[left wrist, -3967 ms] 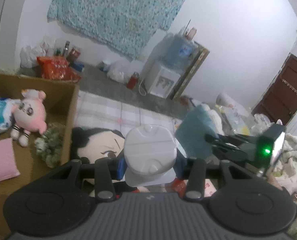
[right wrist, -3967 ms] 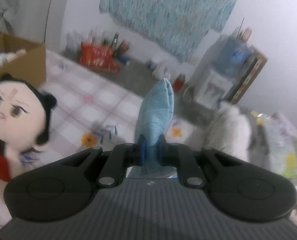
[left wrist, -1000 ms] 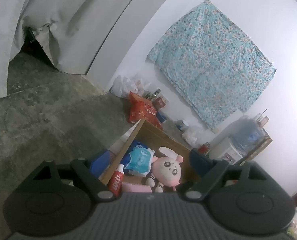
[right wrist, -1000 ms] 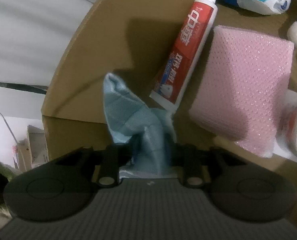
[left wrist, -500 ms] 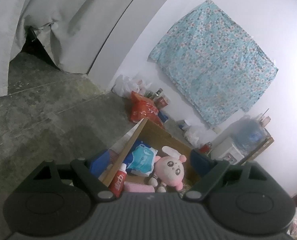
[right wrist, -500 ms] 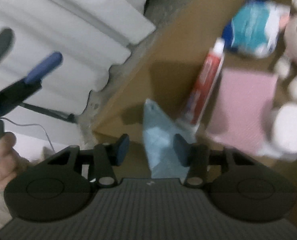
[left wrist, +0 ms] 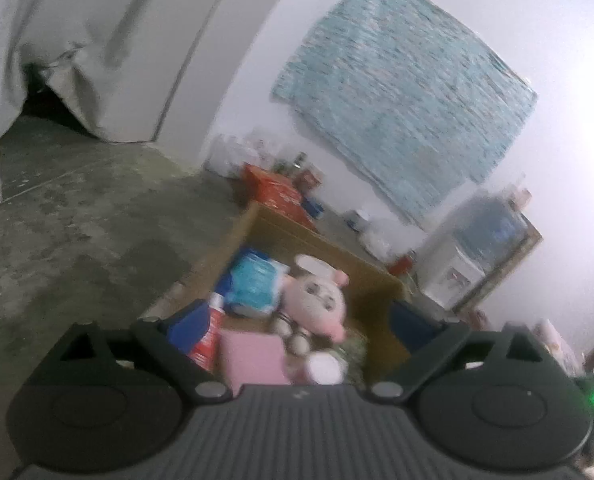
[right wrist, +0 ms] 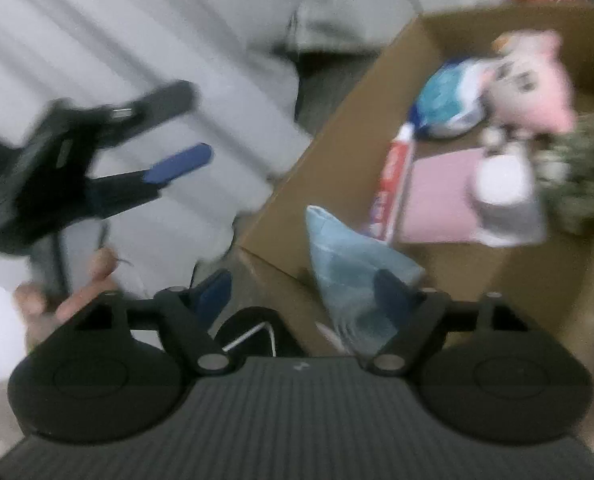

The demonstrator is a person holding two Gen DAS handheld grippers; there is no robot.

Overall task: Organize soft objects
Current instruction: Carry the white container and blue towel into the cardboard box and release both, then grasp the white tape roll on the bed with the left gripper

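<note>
My right gripper (right wrist: 303,294) has its two fingers spread wide with nothing held between them, so I judge the step in hand is the release of the pale blue cloth (right wrist: 357,264) into the cardboard box (right wrist: 337,168). The cloth stands in a soft crumpled peak just ahead of my fingers, closer to the right-hand one, whose blue pad overlaps its lower fold; it sits in the near corner of the box. Beyond it, further from my fingertips, lie a red and white toothpaste tube (right wrist: 393,184), a flat pink sponge (right wrist: 441,196), a pink plush toy (right wrist: 533,80) and a blue and white packet (right wrist: 449,100). My left gripper (left wrist: 299,326) is also spread wide and empty, with the same box beyond its fingertips. The view is blurred. The next move, I judge, calls for drawing my right fingers back without snagging the cloth, then seeking another soft item
</note>
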